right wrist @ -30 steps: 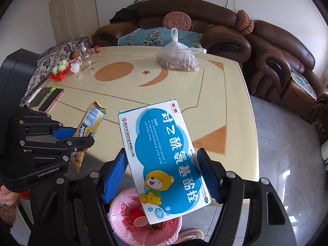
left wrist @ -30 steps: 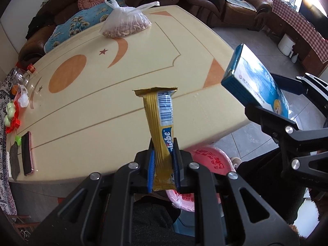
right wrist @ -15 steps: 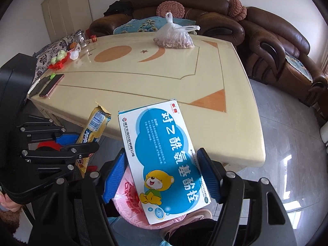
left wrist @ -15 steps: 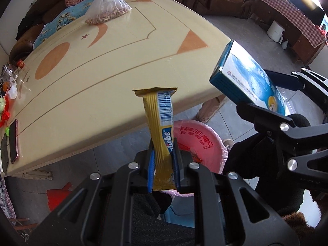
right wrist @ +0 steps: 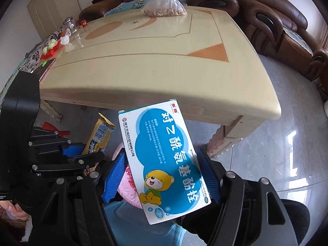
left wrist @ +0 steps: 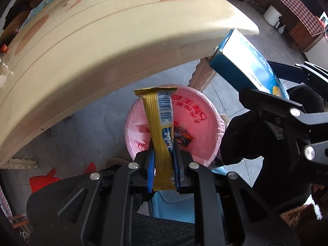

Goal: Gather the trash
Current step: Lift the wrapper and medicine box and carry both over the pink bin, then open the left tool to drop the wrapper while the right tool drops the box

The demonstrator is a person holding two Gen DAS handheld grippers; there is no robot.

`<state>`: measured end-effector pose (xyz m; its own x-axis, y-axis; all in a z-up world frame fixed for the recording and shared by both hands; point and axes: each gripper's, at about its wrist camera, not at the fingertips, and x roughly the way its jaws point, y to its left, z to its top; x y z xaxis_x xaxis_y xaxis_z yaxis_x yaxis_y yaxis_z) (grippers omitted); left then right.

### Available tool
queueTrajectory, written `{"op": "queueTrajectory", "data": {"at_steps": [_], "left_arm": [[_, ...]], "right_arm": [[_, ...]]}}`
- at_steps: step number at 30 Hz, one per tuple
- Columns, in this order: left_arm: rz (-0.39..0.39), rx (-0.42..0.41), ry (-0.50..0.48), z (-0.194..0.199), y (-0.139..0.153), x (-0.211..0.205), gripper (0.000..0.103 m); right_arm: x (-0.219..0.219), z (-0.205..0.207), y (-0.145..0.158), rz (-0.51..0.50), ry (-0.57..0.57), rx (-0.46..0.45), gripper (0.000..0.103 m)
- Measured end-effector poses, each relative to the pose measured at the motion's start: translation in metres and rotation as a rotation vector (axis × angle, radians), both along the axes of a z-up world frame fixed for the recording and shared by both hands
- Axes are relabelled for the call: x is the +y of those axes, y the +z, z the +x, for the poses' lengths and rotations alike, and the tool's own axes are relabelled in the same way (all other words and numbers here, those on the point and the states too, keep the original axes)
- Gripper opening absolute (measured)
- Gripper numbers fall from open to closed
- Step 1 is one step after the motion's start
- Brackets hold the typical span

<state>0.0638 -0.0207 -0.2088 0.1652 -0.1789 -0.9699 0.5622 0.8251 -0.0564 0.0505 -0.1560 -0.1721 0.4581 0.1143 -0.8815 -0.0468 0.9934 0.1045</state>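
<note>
The left claw (left wrist: 164, 164) is clenched on a gold snack wrapper (left wrist: 162, 127), which stands up from between its blue pads, directly above the pink-lined trash bin (left wrist: 213, 127) on the floor. The right claw (right wrist: 162, 176) grips a blue-and-white medicine box (right wrist: 164, 155) by its long sides, tilted, just beside the wrapper and over the bin's edge. Both hang below the rim of the cream surface (right wrist: 164, 61).

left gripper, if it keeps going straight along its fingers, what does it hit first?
Probably the pink-lined trash bin: the left gripper, shut on the gold wrapper, points down into its open mouth. Nothing shows between them, though depth is hard to judge.
</note>
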Motion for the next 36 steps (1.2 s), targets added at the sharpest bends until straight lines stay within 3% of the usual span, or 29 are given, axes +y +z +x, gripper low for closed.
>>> {"op": "queueTrajectory", "data": {"at_steps": [14,29,36], "left_arm": [[-0.009,0.22,0.057,0.018,-0.096,0.001,0.016],[0.061,0.42,0.12,0.05,-0.18,-0.003,0.016],[0.132,0.424,0.139,0.053,-0.199,-0.007,0.016]], "right_arm": [[-0.009,0.012,-0.095,0.033,-0.05,0.158,0.067],[-0.008,0.045,-0.192,0.041,-0.043,0.328,0.067],[-0.009,0.052,-0.22,0.094,-0.034,0.394,0.067]]}}
